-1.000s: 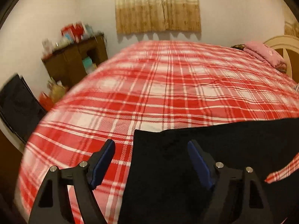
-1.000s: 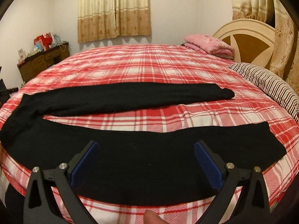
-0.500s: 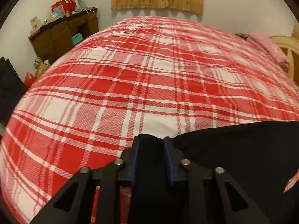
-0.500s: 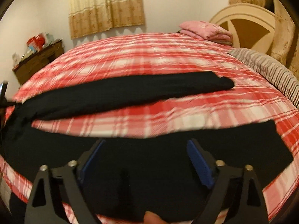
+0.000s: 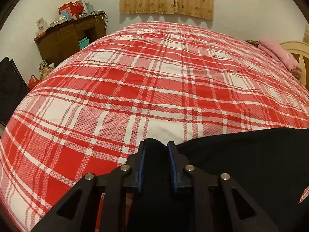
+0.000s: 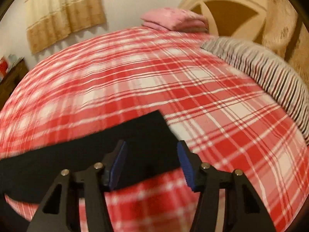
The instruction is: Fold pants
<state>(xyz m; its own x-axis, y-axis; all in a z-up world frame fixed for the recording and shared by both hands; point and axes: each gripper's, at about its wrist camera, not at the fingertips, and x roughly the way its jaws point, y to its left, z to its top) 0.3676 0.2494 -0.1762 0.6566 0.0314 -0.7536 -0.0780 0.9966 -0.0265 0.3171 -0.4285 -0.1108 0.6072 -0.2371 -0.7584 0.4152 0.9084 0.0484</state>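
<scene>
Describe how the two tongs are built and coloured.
Both match: the left tongs and right tongs have matte black angular frames with triangular cut-outs and round silver bolt heads at the joints. Each finger carries a blue ribbed pad. No cables, markings or sleeves show.

We can read no text, label, brand or number anywhere. The red boxes and bags (image 5: 72, 9) and the white card (image 5: 42, 23) on the far-left dresser (image 5: 67, 36) may carry printing, but it is too small for us to make out.
</scene>
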